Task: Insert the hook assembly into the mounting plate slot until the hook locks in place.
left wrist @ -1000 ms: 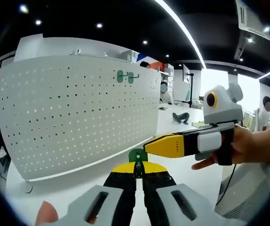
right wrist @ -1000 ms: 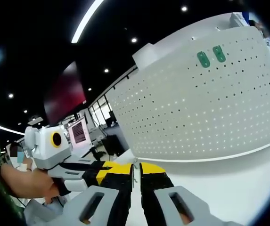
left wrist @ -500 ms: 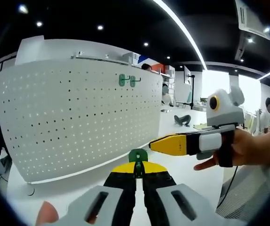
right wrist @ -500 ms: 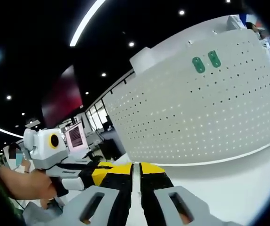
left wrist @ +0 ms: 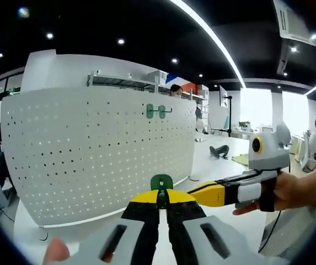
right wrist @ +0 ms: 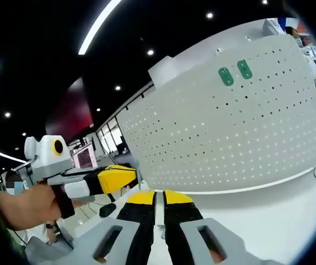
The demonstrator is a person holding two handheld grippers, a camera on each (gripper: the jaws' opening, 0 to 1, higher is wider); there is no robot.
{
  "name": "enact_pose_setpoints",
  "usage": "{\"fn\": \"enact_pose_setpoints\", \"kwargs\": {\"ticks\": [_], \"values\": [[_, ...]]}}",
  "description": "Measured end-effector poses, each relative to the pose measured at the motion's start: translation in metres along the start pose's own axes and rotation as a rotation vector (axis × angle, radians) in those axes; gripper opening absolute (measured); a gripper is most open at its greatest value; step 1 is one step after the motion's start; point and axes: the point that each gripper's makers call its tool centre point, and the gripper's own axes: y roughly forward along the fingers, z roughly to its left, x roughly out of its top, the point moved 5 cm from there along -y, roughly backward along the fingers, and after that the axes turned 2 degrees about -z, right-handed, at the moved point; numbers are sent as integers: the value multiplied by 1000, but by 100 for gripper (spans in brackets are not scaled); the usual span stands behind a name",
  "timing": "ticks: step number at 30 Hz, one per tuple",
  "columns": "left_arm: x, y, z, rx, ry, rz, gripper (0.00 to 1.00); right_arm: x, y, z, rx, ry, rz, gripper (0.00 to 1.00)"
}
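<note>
1. Pegboard (left wrist: 97,149), white, perforated and curved, stands upright on the white table (left wrist: 224,165) ahead of both grippers; it serves as the mounting plate.
2. In the left gripper view, the left gripper (left wrist: 161,199) has its yellow-and-black jaws pressed together on a green hook assembly (left wrist: 161,183), whose rounded green top sticks up just past the jaw tips.
3. That held hook is apart from the board, low in front of its lower edge.
4. Two more green hooks (left wrist: 158,111) already sit side by side high on the board, well above the held one; their prongs stick out toward the right of that view.
5. The right gripper (left wrist: 202,194) enters the left gripper view from the right, gripped by a hand (left wrist: 290,190), its yellow tip just beside the left jaws.
6. In the right gripper view, the right gripper (right wrist: 158,197) shows its jaws closed together with only a thin seam between them and nothing seen in them.
7. There the left gripper (right wrist: 130,176) comes in from the left, held by a hand (right wrist: 28,204); the two mounted hooks (right wrist: 234,72) appear near the board's top.
</note>
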Motion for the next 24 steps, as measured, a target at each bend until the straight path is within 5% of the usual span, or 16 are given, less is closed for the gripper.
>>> {"fn": "enact_pose_setpoints", "kwargs": {"ticks": [24], "values": [[72, 22, 5, 69, 36, -133, 3, -5, 0, -4, -18, -38, 29, 3]]}}
